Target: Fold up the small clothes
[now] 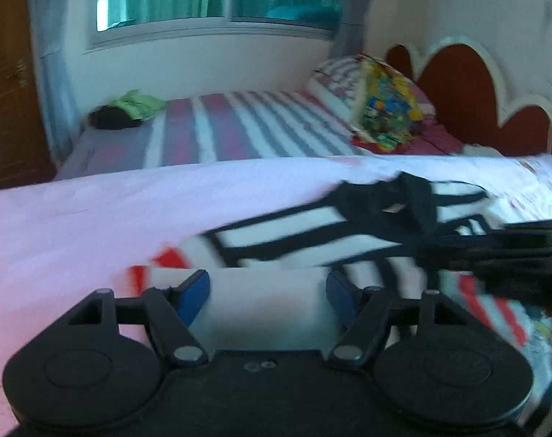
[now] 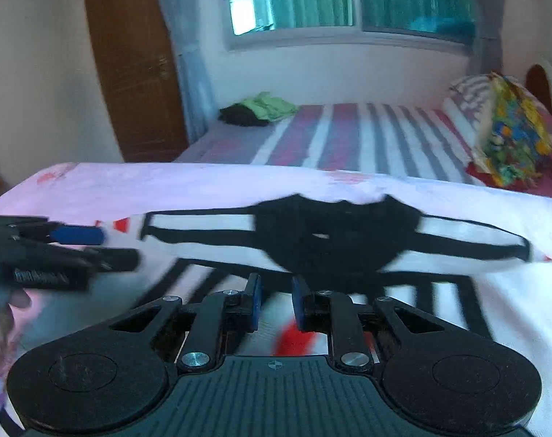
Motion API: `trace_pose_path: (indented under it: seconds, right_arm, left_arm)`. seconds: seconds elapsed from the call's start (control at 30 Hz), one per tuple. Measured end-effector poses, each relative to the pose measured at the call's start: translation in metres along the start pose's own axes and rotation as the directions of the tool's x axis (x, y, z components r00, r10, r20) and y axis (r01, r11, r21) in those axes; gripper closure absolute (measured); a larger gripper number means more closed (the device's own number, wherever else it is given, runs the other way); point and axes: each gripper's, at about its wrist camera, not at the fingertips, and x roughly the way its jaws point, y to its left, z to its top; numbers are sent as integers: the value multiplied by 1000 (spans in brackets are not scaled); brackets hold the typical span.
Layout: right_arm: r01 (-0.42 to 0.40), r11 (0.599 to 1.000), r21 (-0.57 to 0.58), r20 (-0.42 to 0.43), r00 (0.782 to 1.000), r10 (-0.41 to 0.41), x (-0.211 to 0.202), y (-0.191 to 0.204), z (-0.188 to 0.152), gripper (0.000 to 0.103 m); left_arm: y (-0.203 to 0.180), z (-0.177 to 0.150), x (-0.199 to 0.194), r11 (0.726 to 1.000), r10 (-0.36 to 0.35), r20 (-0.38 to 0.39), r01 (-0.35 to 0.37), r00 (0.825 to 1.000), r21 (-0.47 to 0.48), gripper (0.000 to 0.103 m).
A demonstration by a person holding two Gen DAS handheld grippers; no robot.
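Striped black-and-white shirt (image 2: 334, 240) lay spread across mid-frame on the pink sheet (image 2: 166, 185), sleeves out, seemingly unfolded; every fold remained. Left gripper (image 1: 268, 287) gaped wide, empty. Right gripper (image 2: 276, 302) stood partly parted, gripping nothing.

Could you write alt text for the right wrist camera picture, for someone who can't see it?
A black-and-white striped garment lies spread on a pink bedsheet, just beyond the right gripper, whose jaws stand apart, empty. The left gripper reaches in from the left.
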Motion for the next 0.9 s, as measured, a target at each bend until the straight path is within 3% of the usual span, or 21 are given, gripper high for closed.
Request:
trace_pose_path:
  seconds: [0.1, 0.2, 0.27, 0.33, 0.4, 0.53, 0.63, 0.73, 0.83, 0.9]
  right_arm:
    - [-27, 1000, 8, -27, 999, 28, 13, 10, -1, 84]
    - [-2, 1000, 11, -46, 999, 3, 14, 0, -6, 84]
    - [98, 995, 14, -51, 994, -98, -1, -17, -13, 84]
    - [200, 977, 67, -65, 978, -196, -24, -46, -26, 85]
    - [172, 973, 153, -61, 984, -164, -40, -68, -37, 91]
    - [147, 975, 166, -62, 988, -138, -45, -76, -37, 91]
    - [181, 971, 157, -13, 983, -182, -69, -75, -34, 91]
    - [138, 978, 154, 10, 990, -142, -91, -70, -38, 91]
    - [76, 990, 117, -18, 997, -74, -87, -53, -45, 91]
    - [80, 990, 116, -47, 996, -75, -85, -51, -51, 91]
  left_arm:
    - [-8, 0, 10, 1000, 9, -5, -9, 1000, 12, 29]
    - [20, -4, 28, 997, 74, -57, -75, 996, -24, 27]
    - [38, -8, 24, 998, 44, -58, -46, 997, -34, 26]
    - [33, -11, 19, 998, 64, -70, -62, 995, 24, 25]
    - [31, -15, 18, 997, 74, -52, -74, 996, 16, 25]
    - [25, -15, 20, 995, 100, -39, -100, 994, 24, 23]
    - [7, -9, 2, 982, 173, -46, -169, 984, 83, 28]
    - [-13, -11, -26, 994, 100, 7, -100, 995, 45, 27]
    - [-56, -16, -28, 999, 23, 14, -24, 1000, 45, 27]
    - [-76, -25, -24, 999, 23, 2, -23, 1000, 42, 27]
